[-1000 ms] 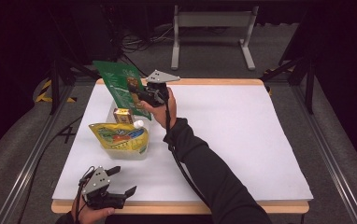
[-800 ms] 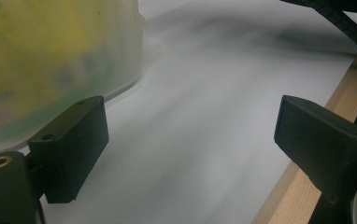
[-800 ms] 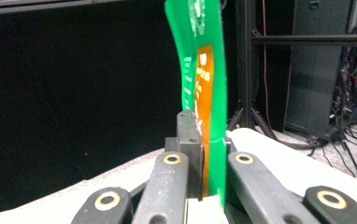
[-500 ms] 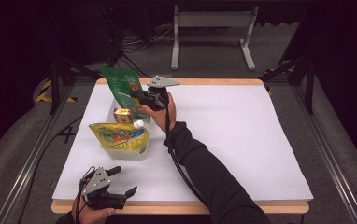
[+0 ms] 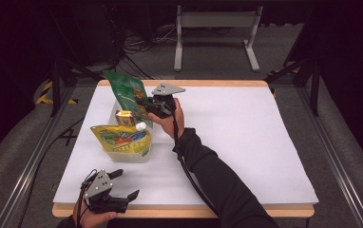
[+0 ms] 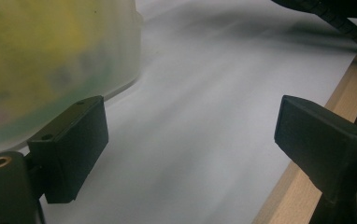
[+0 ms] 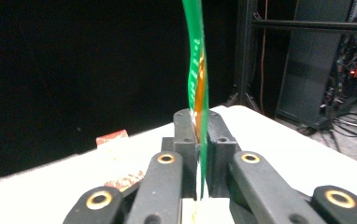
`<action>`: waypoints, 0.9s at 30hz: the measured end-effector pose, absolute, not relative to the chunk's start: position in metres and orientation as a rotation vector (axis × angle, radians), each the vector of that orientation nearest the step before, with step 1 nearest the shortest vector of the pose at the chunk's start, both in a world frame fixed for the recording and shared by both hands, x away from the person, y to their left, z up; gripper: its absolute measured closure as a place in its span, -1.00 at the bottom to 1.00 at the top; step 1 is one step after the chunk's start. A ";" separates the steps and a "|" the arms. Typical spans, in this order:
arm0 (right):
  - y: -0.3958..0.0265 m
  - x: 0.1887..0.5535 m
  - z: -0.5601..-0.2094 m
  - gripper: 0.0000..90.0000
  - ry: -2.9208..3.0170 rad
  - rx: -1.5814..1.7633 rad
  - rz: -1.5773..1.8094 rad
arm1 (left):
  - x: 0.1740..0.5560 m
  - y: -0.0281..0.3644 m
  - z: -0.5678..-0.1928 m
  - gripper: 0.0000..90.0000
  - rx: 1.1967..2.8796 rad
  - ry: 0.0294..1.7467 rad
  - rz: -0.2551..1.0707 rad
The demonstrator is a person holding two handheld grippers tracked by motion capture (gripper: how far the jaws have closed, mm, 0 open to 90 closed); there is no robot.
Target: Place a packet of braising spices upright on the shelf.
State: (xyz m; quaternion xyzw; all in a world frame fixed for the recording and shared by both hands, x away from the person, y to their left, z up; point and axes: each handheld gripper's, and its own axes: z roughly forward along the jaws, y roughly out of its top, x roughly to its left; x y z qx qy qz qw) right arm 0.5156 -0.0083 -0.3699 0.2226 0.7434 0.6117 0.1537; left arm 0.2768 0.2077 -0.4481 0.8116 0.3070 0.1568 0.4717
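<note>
At the near edge of the white tabletop (image 5: 246, 142), the left gripper (image 5: 122, 192) is being held with its fingers spread wide and nothing between them. Farther back, a flat green foil snack bag (image 5: 127, 95) is being pinched edge-on between the right gripper's (image 7: 199, 135) fingers, whose jaws have just been easing open slightly. The bag is being held upright above a clear plastic container (image 5: 122, 154). Its printing cannot be read.
</note>
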 end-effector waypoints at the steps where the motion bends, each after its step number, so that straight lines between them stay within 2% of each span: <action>1: -0.009 0.515 -0.369 0.89 2.138 0.628 1.736 | 0.277 0.208 -0.448 -0.77 1.984 0.754 0.386; 6: -0.012 0.510 -0.364 0.84 2.152 0.610 1.696 | 0.276 0.206 -0.448 -0.76 1.995 0.750 0.389; 10: -0.016 0.506 -0.362 0.72 2.169 0.608 1.631 | 0.278 0.207 -0.449 -0.76 2.007 0.739 0.396; 27: -0.047 0.495 -0.361 0.86 2.186 0.588 1.552 | 0.283 0.204 -0.449 -0.74 2.032 0.717 0.404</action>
